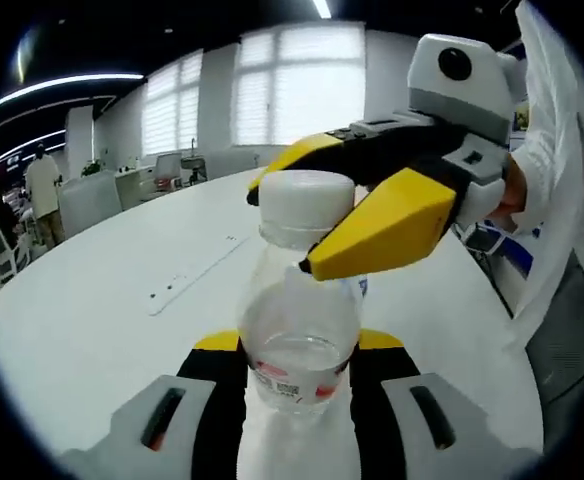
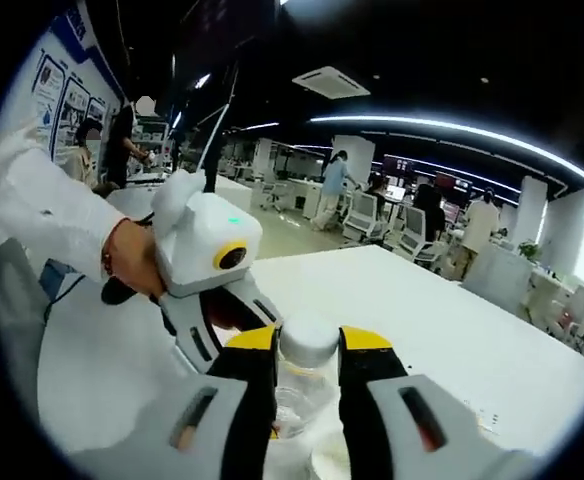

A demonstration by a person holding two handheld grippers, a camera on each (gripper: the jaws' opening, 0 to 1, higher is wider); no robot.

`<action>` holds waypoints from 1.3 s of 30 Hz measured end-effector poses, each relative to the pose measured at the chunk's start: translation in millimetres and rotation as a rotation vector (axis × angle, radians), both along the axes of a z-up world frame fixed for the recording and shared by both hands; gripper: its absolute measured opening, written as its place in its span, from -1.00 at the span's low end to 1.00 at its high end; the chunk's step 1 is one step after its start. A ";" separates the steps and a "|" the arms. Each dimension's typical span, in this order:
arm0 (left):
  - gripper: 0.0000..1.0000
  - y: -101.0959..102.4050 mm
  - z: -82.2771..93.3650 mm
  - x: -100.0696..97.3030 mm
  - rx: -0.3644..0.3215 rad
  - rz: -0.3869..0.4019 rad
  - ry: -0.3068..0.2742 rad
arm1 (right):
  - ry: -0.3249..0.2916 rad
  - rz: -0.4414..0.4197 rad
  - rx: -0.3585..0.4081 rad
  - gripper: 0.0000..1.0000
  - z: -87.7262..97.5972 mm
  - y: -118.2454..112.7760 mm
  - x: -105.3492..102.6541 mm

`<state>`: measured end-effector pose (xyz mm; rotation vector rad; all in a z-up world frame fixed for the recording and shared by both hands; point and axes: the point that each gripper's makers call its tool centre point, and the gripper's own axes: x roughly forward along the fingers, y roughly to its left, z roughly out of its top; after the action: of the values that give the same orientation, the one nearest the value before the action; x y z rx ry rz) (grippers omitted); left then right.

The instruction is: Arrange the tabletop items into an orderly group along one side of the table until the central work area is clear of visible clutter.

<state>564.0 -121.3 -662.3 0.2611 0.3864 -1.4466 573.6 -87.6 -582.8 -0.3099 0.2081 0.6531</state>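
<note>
A clear plastic bottle [image 1: 297, 335] with a white cap [image 1: 302, 198] and a red-edged label stands upright between the jaws of my left gripper [image 1: 299, 350], which is shut on its body. My right gripper [image 1: 284, 228] comes in from the right, its yellow jaws shut on the cap from both sides. In the right gripper view the cap [image 2: 309, 340] sits clamped between the yellow tips of my right gripper [image 2: 309, 348]. There my left gripper [image 2: 237, 322] reaches in from the left, held by a hand with a white sleeve [image 2: 42, 215].
The bottle is held over a large white table [image 1: 102, 300] that has a long cable slot [image 1: 187, 280] in its top. The person's white coat [image 1: 562, 190] is at the right. Desks, chairs and several people stand in the office behind.
</note>
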 end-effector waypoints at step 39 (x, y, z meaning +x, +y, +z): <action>-0.05 -1.8 -16.7 -3.5 0.055 -0.001 0.003 | 0.034 -0.040 -0.024 -0.55 -17.6 -10.1 -9.9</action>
<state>560.5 -123.2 -679.0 0.3041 0.4288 -1.4390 563.7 -97.6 -600.4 -0.3170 0.2542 0.6167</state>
